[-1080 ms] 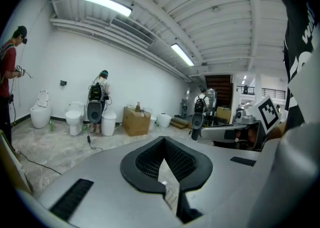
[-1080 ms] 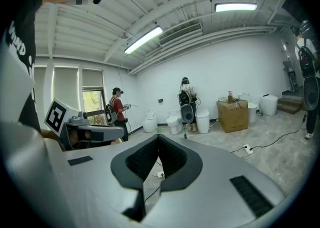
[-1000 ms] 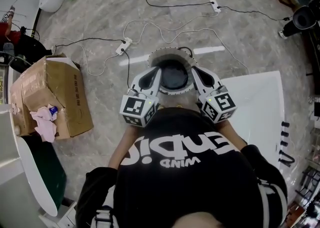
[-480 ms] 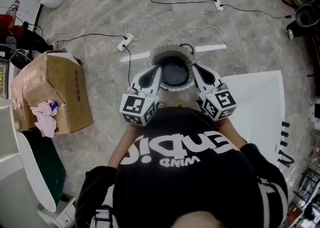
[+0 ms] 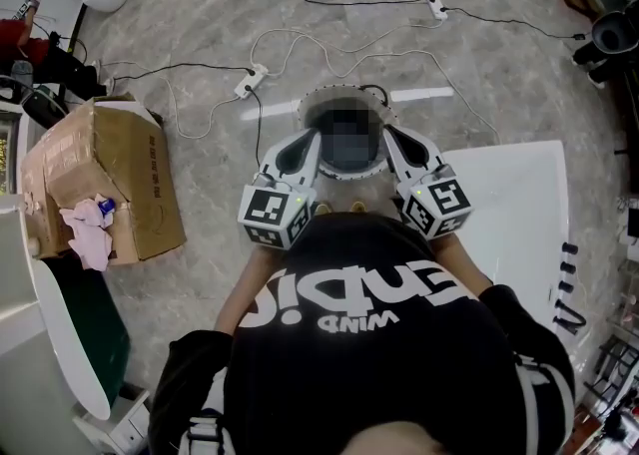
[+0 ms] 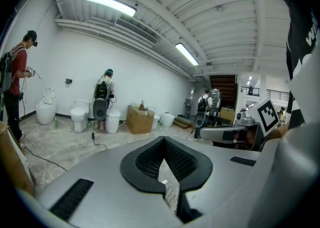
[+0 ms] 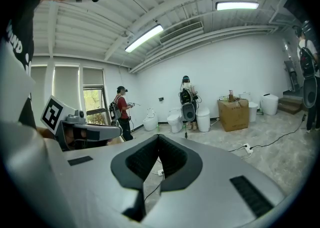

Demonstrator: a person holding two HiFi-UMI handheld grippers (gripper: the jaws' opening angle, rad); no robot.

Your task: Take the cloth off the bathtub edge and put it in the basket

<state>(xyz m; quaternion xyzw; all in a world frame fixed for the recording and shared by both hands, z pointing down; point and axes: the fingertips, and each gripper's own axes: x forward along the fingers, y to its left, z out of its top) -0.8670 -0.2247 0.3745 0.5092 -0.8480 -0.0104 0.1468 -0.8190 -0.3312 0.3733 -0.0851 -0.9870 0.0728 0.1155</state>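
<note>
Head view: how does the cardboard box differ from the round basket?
The cardboard box is brown and angular; the basket is round with a pale rim. The box lies at the left, with a pink cloth at its near end; the basket stands ahead of the person. Both rest on the floor.
</note>
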